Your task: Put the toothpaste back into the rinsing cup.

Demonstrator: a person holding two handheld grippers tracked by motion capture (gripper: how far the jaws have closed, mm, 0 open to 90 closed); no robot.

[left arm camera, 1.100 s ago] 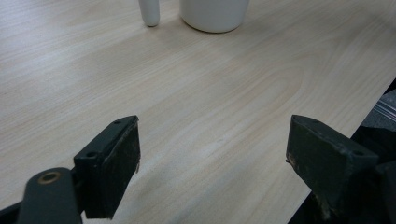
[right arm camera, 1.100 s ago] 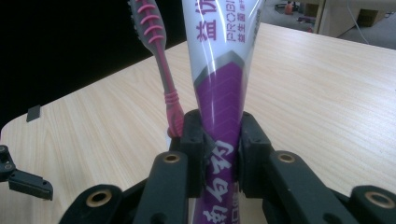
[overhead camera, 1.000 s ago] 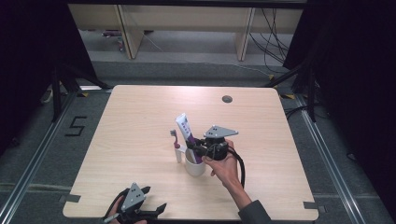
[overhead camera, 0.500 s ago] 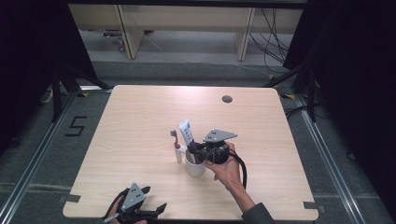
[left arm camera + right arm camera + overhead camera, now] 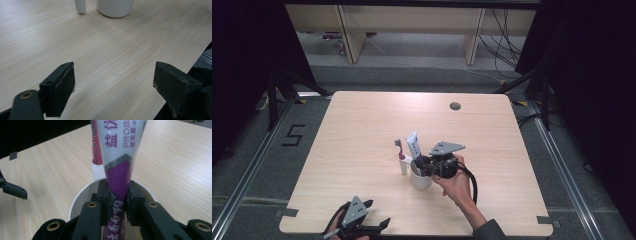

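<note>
My right gripper [image 5: 117, 202] has its jaws clamped on the purple lower part of the toothpaste tube [image 5: 119, 157], which stands nearly upright between them with its white end rising beyond the tips. The jaws sit at the mouth of the white cup [image 5: 80, 200], the tube's bottom end inside it. Just past the tube a toothbrush [image 5: 96, 147] stands in a white holder. My left gripper [image 5: 113, 82] hovers low over the tabletop [image 5: 112, 50], jaws wide and holding nothing, the cup far ahead of them.
</note>
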